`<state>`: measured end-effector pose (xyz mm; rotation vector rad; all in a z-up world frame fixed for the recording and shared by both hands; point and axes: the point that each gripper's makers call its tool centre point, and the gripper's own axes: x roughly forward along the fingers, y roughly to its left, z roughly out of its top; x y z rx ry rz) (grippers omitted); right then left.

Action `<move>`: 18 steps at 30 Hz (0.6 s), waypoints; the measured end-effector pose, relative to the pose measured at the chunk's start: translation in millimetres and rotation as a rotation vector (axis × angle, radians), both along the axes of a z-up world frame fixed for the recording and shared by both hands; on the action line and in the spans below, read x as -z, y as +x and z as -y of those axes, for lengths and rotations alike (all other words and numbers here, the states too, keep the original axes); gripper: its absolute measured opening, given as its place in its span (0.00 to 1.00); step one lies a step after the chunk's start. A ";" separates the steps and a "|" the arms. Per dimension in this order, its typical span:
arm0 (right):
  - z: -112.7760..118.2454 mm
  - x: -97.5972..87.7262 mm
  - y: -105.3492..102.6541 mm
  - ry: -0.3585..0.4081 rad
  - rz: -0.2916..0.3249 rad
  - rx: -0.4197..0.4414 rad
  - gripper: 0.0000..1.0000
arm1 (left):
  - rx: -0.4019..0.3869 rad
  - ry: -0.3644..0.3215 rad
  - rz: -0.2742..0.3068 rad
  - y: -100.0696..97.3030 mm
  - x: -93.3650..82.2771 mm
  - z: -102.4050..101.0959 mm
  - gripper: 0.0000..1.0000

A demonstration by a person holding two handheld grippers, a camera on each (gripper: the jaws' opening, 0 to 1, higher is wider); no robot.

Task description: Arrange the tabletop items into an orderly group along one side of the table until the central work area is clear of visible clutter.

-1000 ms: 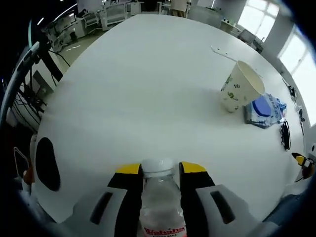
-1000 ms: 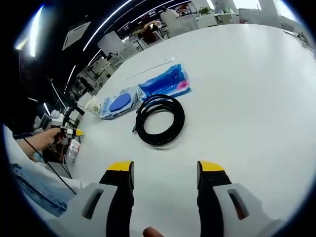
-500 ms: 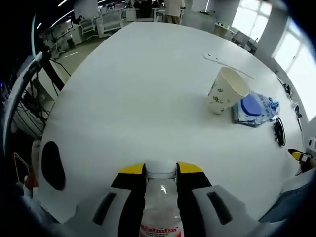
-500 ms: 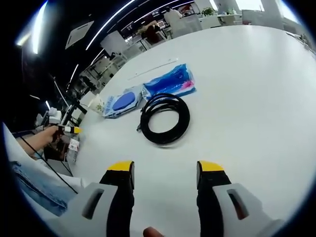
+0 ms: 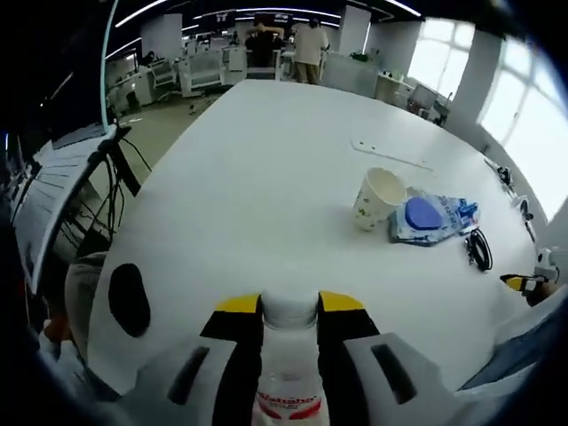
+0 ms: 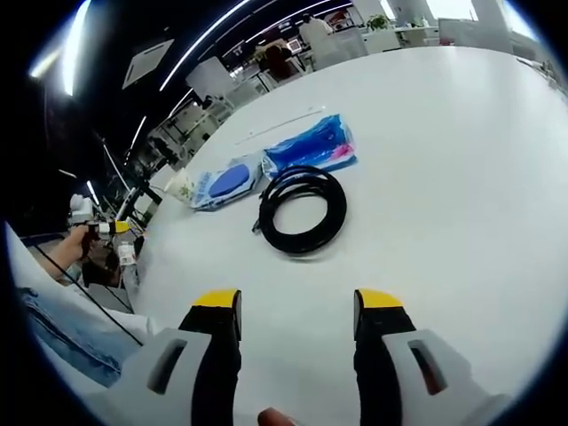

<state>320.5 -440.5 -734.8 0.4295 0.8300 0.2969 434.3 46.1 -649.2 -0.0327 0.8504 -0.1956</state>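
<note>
The left gripper [image 5: 287, 306] clamps a clear plastic bottle with a white cap [image 5: 288, 390] at bottom centre. On the white table [image 5: 257, 186], right of centre, stand a white paper cup [image 5: 377, 197] and a blue-and-white packet [image 5: 432, 218]. The right gripper [image 6: 291, 306] gapes wide, empty; above it lies a coiled black cable [image 6: 302, 211], a blue wrapper [image 6: 313, 147] beyond.

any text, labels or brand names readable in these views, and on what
Red lettering on the label of the water bottle in the left gripper: cut off by the frame edge and blurred, so not readable for sure.
Green print on the paper cup: a pattern, no words readable.
Blue-and-white packet: print too small to read.
Blue-and-pink packet beside the black cable coil: print too blurred to read.
</note>
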 end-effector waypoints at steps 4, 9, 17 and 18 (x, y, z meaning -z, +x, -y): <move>0.3 -2.4 0.8 0.005 0.010 0.003 0.50 | 0.010 0.006 0.056 -11.2 -17.6 -3.2 0.20; -1.9 -1.2 -1.2 0.005 0.005 -0.008 0.50 | 0.034 0.040 0.108 -10.6 -31.9 -4.9 0.20; -2.5 -4.0 0.0 0.006 0.015 -0.011 0.50 | 0.057 0.080 0.189 17.8 -46.9 4.0 0.20; -1.7 -4.0 -0.2 0.006 0.015 -0.008 0.50 | 0.060 0.078 0.195 23.0 -49.2 6.9 0.20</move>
